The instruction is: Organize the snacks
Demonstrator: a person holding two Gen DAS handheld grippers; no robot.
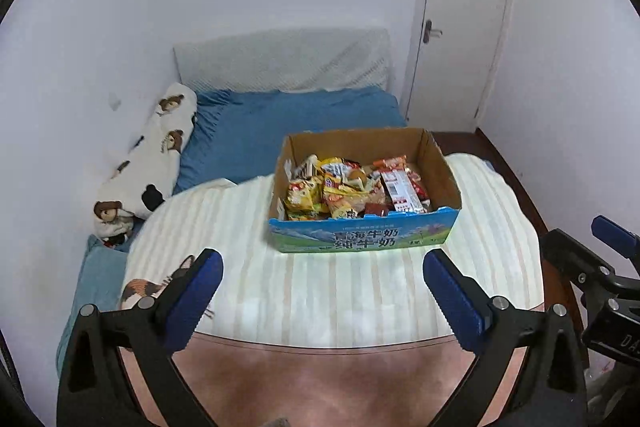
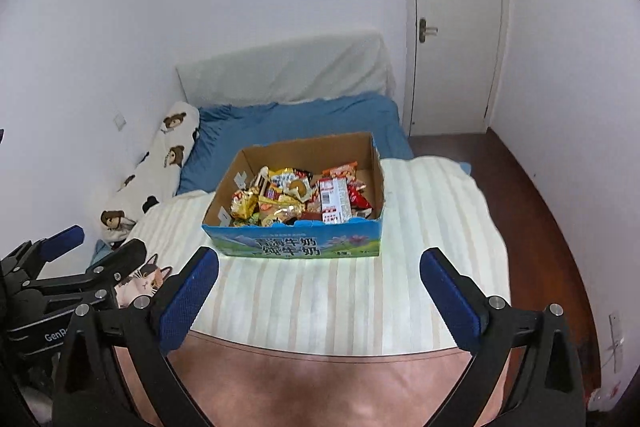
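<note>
An open cardboard milk carton box [image 1: 362,237] with a blue-green printed front sits on a striped cream blanket [image 1: 320,291] on the bed; it also shows in the right wrist view [image 2: 298,247]. It is full of mixed snack packets [image 1: 344,189], yellow, red and orange, with a white and red pack [image 2: 335,201] on the right. My left gripper [image 1: 323,265] is open and empty, held back from the box front. My right gripper [image 2: 319,263] is open and empty, also short of the box.
A blue sheet [image 1: 280,123] covers the far bed, with a bear-print pillow [image 1: 152,155] along the left wall. A white door [image 1: 460,23] stands at the back right. Dark wooden floor [image 2: 540,207] runs along the bed's right. A cat-print item [image 2: 146,279] lies at the blanket's left.
</note>
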